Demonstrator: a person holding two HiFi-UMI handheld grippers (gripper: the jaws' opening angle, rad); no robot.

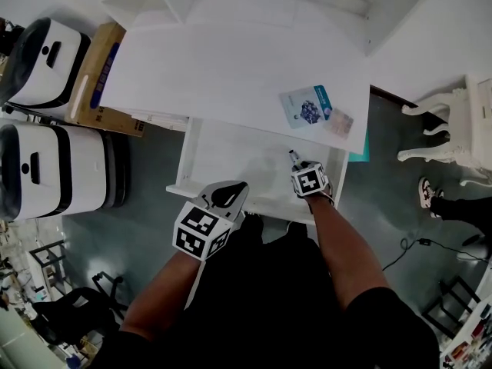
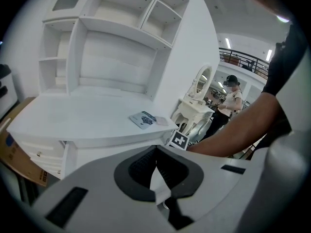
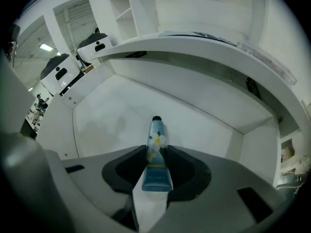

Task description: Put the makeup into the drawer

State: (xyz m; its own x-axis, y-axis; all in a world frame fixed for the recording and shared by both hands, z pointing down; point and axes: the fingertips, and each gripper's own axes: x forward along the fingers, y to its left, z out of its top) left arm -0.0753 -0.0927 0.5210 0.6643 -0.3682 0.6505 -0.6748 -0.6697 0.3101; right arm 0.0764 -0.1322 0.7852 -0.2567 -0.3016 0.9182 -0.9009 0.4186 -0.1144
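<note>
Right claw [image 3: 156,155], clamped on the flat end of a tube [image 3: 156,137], hangs cap-first over the open drawer [image 3: 109,118] under the desk [image 1: 231,68], left claw [image 2: 156,165] closed on nothing; released too high, the tube may bounce out.

You are holding your left gripper [image 1: 228,196] close in front of your body, angled downward, its jaws pressed together with nothing between them (the pads are meeting at their tips). Your right gripper [image 1: 298,166] is pointing steeply down, further forward than the left, its jaws clamping a makeup tube [image 3: 156,149] near its flat end. Your bare right forearm [image 1: 338,244] is stretching out behind it.
</note>
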